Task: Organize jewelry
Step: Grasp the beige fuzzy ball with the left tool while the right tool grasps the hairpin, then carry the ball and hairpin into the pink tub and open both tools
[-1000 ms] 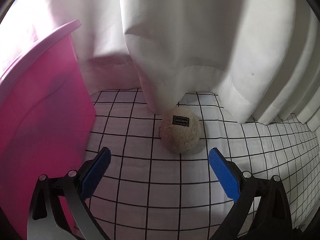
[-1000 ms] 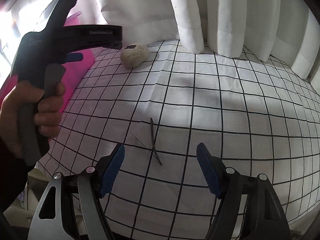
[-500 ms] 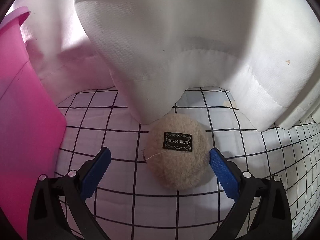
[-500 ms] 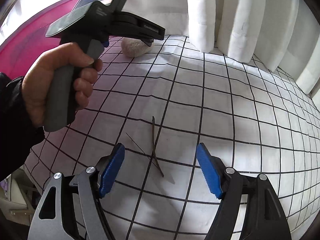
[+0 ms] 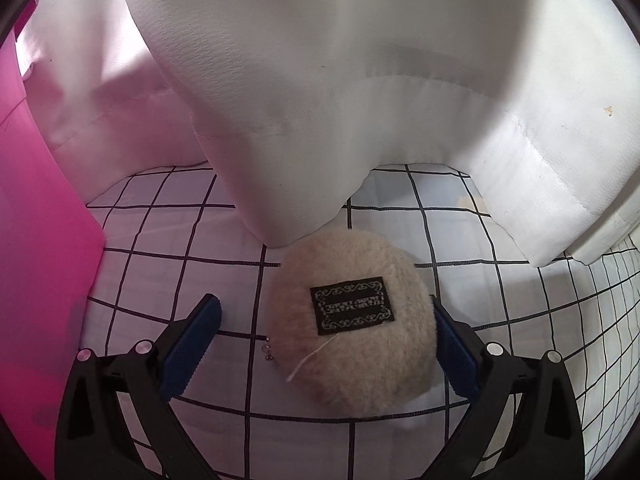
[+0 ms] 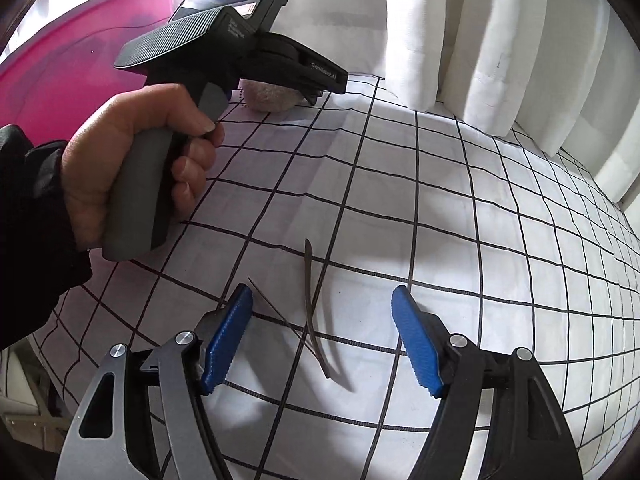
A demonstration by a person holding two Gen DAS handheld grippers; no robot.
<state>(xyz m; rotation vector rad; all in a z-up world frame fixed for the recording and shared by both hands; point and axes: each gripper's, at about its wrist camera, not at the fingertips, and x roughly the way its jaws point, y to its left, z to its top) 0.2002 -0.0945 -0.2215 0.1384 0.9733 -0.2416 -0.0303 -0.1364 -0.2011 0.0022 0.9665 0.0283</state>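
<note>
Since a second ago we have pushed our left gripper (image 5: 326, 344) up close, so the fluffy pouch (image 5: 352, 344) now sits between its wide-open fingers, by the curtain (image 5: 320, 100). Our right gripper (image 6: 322, 340) waits spread over a thin dark pin (image 6: 314, 312). We think tidying has hardly begun, since nothing is picked up.

Beige pouch (image 5: 352, 328) with black patterned label (image 5: 352, 306), black-gridded white cloth (image 6: 440, 208), pink tub (image 6: 76, 72)

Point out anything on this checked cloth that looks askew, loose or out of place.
A loose white thread trails from the fuzzy beige pouch, and a small bead chain pokes out at its left edge. Near the right hand-held gripper, two thin dark sticks lie crossed on the cloth.
</note>
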